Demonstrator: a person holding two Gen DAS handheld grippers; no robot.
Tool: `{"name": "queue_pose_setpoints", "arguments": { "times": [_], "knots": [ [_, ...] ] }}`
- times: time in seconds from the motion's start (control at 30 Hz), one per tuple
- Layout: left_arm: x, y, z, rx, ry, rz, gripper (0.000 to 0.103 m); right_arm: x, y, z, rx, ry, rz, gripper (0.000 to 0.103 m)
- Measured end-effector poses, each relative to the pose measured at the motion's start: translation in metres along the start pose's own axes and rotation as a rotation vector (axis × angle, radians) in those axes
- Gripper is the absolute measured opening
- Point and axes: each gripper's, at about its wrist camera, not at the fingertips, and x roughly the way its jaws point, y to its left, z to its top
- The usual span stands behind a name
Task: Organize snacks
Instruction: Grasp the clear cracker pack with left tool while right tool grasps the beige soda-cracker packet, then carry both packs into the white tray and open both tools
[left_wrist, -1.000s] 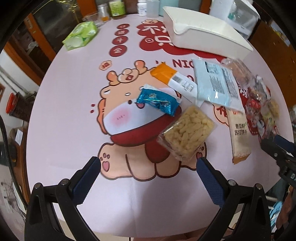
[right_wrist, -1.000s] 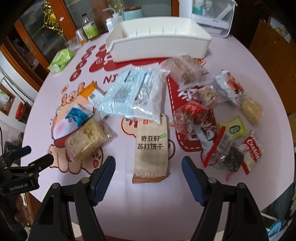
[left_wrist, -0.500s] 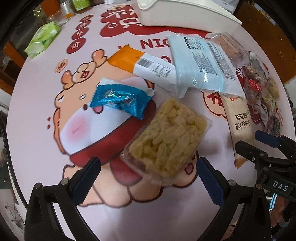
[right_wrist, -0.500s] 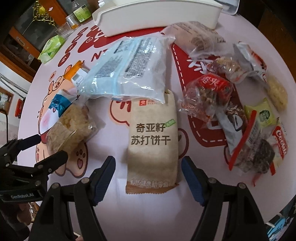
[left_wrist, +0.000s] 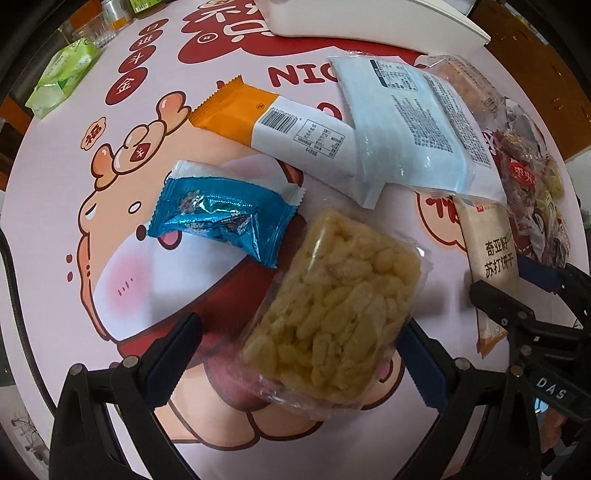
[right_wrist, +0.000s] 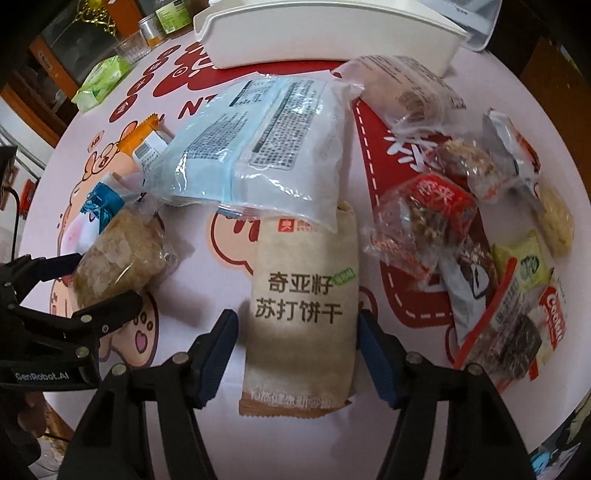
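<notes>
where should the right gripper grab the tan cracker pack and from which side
Across its narrow width near the lower half, coming from above. The tan cracker pack lies flat with both long edges bare there, while the light blue bag overlaps its top end. The right gripper already straddles it, jaws closing.

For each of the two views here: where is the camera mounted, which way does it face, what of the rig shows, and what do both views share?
Left wrist: sits on the left gripper, looking steeply down at the clear pack of yellow puffed snack between its open fingers; the right gripper shows at the right edge.
Right wrist: sits on the right gripper, looking down at the beige cracker pack between its closing jaws; the left gripper enters at the left.
Shared: both packs, the pale blue bag, the white tray, the pink tablecloth.
</notes>
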Motion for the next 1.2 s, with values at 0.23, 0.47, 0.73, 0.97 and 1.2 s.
{"name": "queue_pose_setpoints", "arguments": {
  "times": [0.23, 0.47, 0.73, 0.97, 1.2],
  "knots": [
    [0.003, -0.018, 0.002, 0.073, -0.026, 0.058, 0.070, 0.004, 0.009, 0.006, -0.037, -0.012, -0.035, 0.055],
    [0.000, -0.027, 0.001, 0.047, -0.020, 0.044, 0.060, -0.003, 0.006, -0.011, -0.034, -0.004, 0.013, 0.054],
    [-0.046, -0.031, -0.010, 0.071, -0.086, 0.016, 0.060, -0.043, 0.010, -0.027, -0.019, -0.038, 0.062, 0.054],
    [-0.127, -0.020, -0.012, 0.093, -0.230, -0.027, 0.060, -0.110, 0.015, -0.011, -0.019, -0.166, 0.094, 0.055],
    [-0.199, -0.025, 0.027, 0.096, -0.373, -0.015, 0.060, -0.184, 0.011, 0.046, -0.092, -0.326, 0.111, 0.055]
  ]
}}
